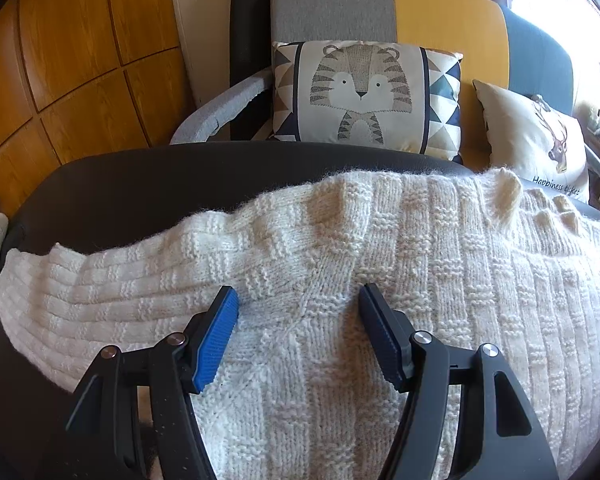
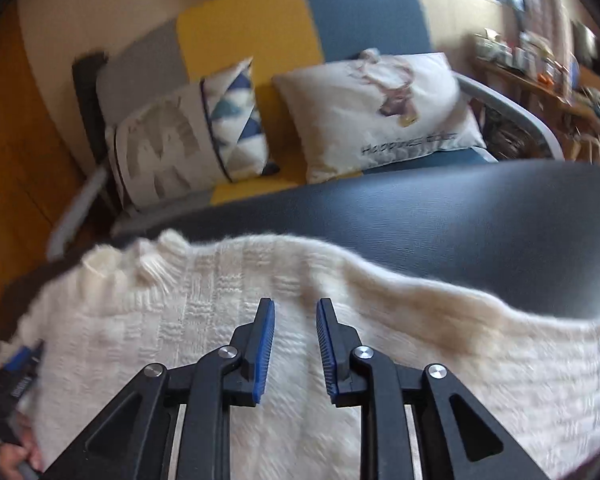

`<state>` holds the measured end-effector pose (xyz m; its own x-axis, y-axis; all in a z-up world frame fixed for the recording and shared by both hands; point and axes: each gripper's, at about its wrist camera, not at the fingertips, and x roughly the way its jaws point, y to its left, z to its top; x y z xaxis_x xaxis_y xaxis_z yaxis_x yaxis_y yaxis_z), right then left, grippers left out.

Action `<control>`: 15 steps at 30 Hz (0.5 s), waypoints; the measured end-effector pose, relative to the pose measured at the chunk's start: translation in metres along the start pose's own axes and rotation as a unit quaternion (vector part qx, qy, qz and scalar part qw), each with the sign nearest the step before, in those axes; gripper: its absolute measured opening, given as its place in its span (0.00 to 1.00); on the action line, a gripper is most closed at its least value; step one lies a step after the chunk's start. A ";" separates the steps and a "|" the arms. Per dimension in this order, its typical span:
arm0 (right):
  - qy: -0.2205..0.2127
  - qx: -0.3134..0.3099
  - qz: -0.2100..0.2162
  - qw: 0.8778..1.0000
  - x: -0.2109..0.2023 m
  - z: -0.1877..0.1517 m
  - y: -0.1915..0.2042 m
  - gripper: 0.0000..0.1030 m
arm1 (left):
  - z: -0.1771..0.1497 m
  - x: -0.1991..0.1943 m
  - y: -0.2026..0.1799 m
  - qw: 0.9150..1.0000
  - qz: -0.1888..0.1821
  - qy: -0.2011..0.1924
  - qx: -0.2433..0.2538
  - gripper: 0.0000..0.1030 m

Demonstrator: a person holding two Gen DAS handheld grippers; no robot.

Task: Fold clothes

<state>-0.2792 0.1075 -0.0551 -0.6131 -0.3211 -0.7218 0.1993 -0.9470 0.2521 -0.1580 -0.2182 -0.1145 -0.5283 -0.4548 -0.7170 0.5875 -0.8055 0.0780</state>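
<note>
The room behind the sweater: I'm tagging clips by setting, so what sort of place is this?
Probably a home living room: a grey, yellow and blue sofa with a tiger-print cushion and a deer-print cushion, and a cluttered wooden side shelf.

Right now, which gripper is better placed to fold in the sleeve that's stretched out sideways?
Left. The left gripper hangs open over the sweater beside that sleeve; the right gripper sits farther along the body.

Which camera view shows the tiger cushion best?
The left wrist view. There the tiger cushion faces the camera, sharp and whole, with the drawn tiger easy to read. In the right wrist view the same cushion sits at an angle and is blurred, so only grey stripes and blue triangles show.
</note>
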 end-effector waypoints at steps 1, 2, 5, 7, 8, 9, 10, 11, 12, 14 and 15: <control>-0.001 0.015 -0.009 1.000 -0.010 -0.003 -0.014 0.24 | 0.000 0.001 0.000 1.000 0.000 0.000 0.000 0.64; 0.000 0.026 -0.025 0.999 -0.019 -0.007 -0.029 0.24 | 0.000 0.000 0.000 1.000 0.001 0.000 0.001 0.64; 0.005 0.049 -0.078 0.996 -0.040 -0.016 -0.074 0.24 | 0.000 0.000 0.000 1.000 0.001 0.000 0.001 0.64; 0.008 0.048 -0.115 0.992 -0.049 -0.022 -0.100 0.24 | 0.000 0.000 -0.001 1.000 0.001 0.001 0.001 0.64; 0.014 0.049 -0.128 0.991 -0.050 -0.024 -0.112 0.24 | 0.000 -0.001 -0.001 1.000 0.002 0.001 0.002 0.64; 0.024 0.050 -0.136 0.989 -0.048 -0.026 -0.122 0.24 | 0.000 -0.001 -0.002 1.000 0.003 0.000 0.003 0.64; 0.035 0.050 -0.145 0.988 -0.045 -0.028 -0.133 0.24 | 0.001 -0.001 -0.003 1.000 0.005 0.000 0.005 0.64; 0.034 0.046 -0.146 0.988 -0.044 -0.029 -0.141 0.23 | 0.001 -0.001 -0.003 1.000 0.006 0.000 0.006 0.64; 0.025 0.032 -0.150 0.988 -0.044 -0.030 -0.145 0.22 | 0.001 -0.001 -0.004 1.000 0.007 0.000 0.007 0.64; 0.022 0.008 -0.178 0.984 -0.039 -0.028 -0.148 0.22 | 0.001 -0.001 -0.005 1.000 0.010 0.000 0.009 0.64; 0.023 0.005 -0.188 0.982 -0.037 -0.025 -0.150 0.22 | 0.002 -0.001 -0.005 1.000 0.011 0.000 0.011 0.64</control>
<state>-0.2669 0.2611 -0.0825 -0.6070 0.0504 -0.7931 -0.0417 -0.9986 -0.0315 -0.1613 -0.2141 -0.1128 -0.5150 -0.4719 -0.7156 0.5856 -0.8034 0.1083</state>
